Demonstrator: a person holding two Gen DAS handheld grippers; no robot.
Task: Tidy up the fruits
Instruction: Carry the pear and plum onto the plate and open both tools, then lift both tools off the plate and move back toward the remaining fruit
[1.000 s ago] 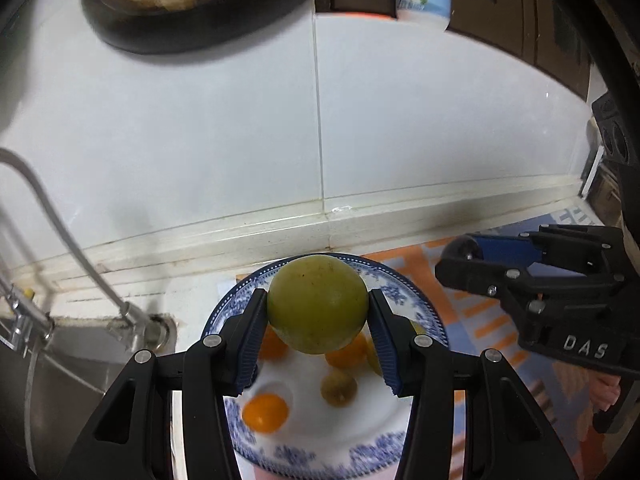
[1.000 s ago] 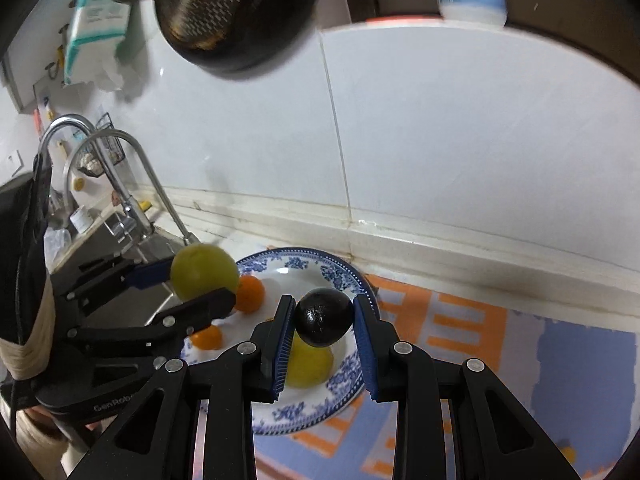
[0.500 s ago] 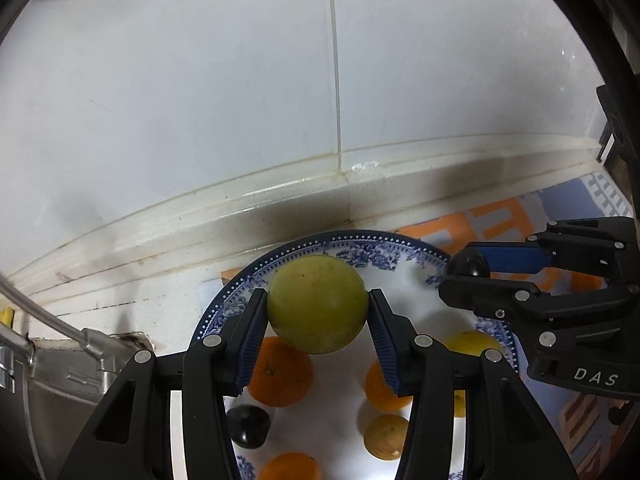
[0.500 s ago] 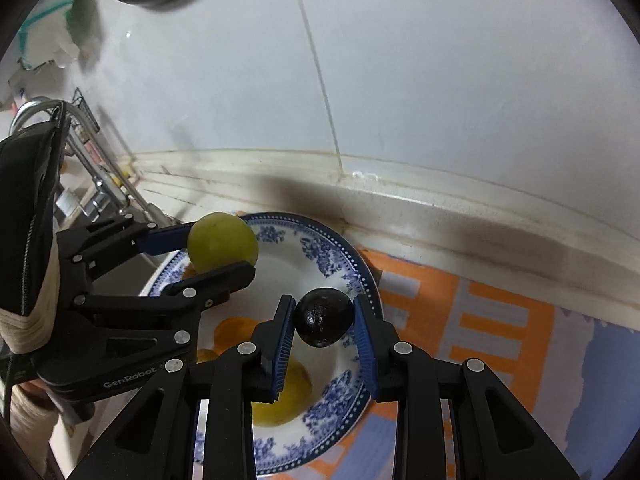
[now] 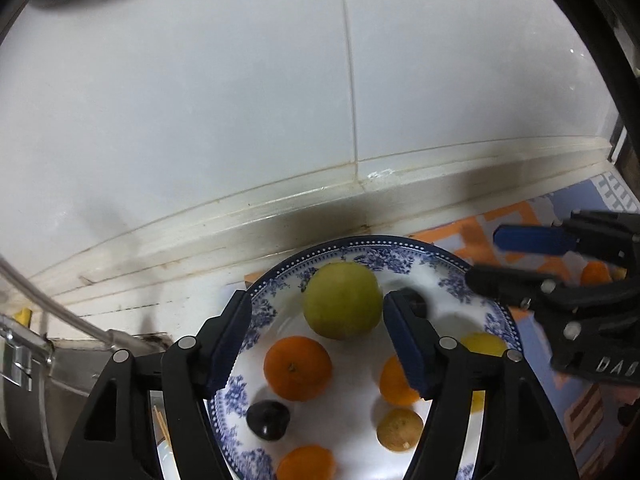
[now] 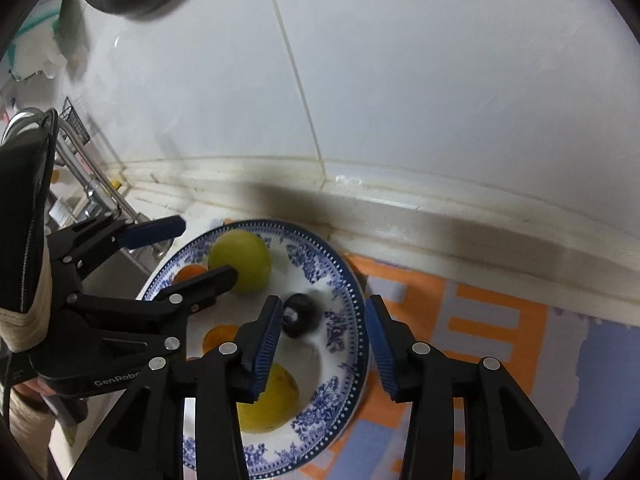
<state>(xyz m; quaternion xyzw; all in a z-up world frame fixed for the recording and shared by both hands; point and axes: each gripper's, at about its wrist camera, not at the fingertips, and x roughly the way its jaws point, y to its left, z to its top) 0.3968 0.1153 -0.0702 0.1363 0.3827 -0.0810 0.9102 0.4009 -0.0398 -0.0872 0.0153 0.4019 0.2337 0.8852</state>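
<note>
Both fruits now lie released on the plate [image 5: 496, 312]: left hand-held gripper [image 5: 316, 336] and right hand-held gripper [image 6: 322, 340] have just opened.

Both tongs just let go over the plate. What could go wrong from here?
1. The big round green fruit lies near the far rim of the blue-and-white patterned plate; it might roll off.
2. The small dark round fruit lies against one pad of the right tongs, whose jaws have just been opening; withdrawing could nudge it.
3. The left tongs, also just opened, straddle the green fruit; retreat carefully.
</note>
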